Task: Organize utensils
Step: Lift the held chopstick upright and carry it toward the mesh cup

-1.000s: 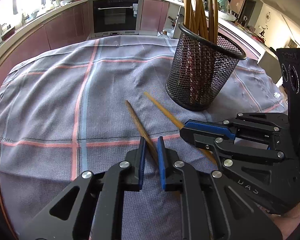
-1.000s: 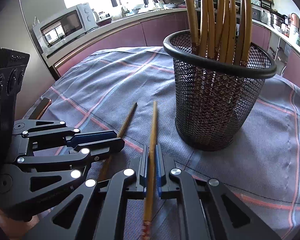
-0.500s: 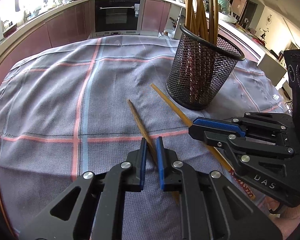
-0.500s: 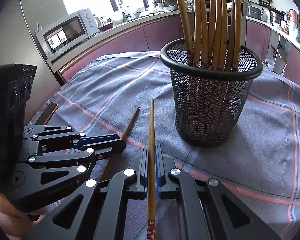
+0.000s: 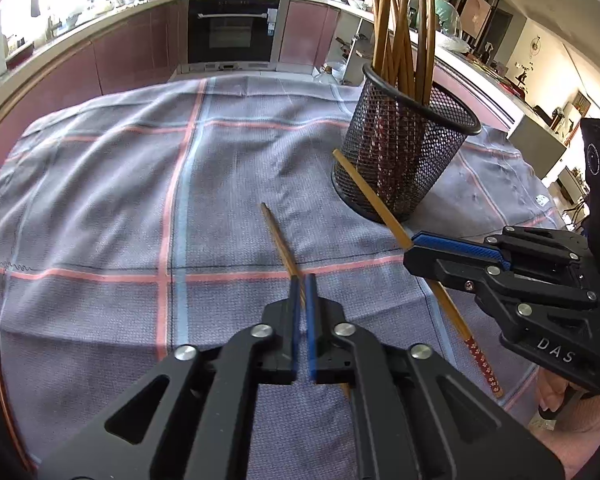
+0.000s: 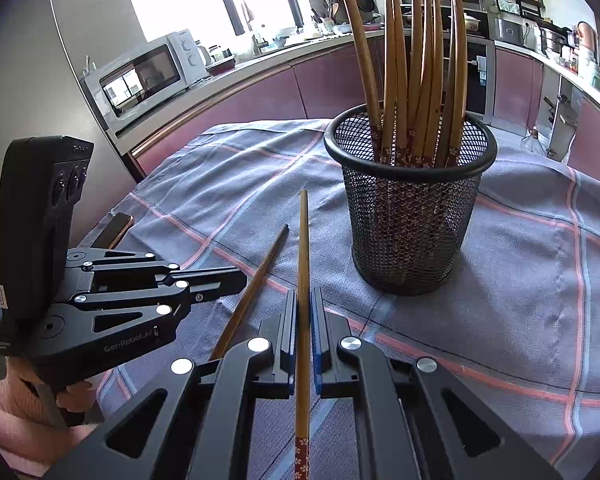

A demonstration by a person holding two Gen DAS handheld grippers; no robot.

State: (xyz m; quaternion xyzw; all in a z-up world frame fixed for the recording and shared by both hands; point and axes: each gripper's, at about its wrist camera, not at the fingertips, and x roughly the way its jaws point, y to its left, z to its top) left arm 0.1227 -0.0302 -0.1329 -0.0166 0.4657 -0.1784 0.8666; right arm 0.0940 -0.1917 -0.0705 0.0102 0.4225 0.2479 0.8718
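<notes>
My right claw (image 6: 304, 316) grips a chopstick (image 6: 303, 264) clear of the table, cup (image 6: 410, 216) at two o'clock; my left claw (image 5: 302, 300), jaws opening, straddles the darker chopstick (image 5: 278, 236) lying there; I should tip mine upright before the rim.

The left gripper (image 5: 302, 300) points steeply down, its blue-padded jaws opening by a narrow gap, with a thin stick between them that the pads are not seen to press. The right gripper (image 6: 304, 312) tilts down too, just to the right of the left one, its jaws clamped on a second stick. A hand (image 6: 74, 394) shows under the left gripper's body, near a pink sleeve (image 6: 4, 412); the right hand (image 5: 556, 396) is only partly visible.
</notes>
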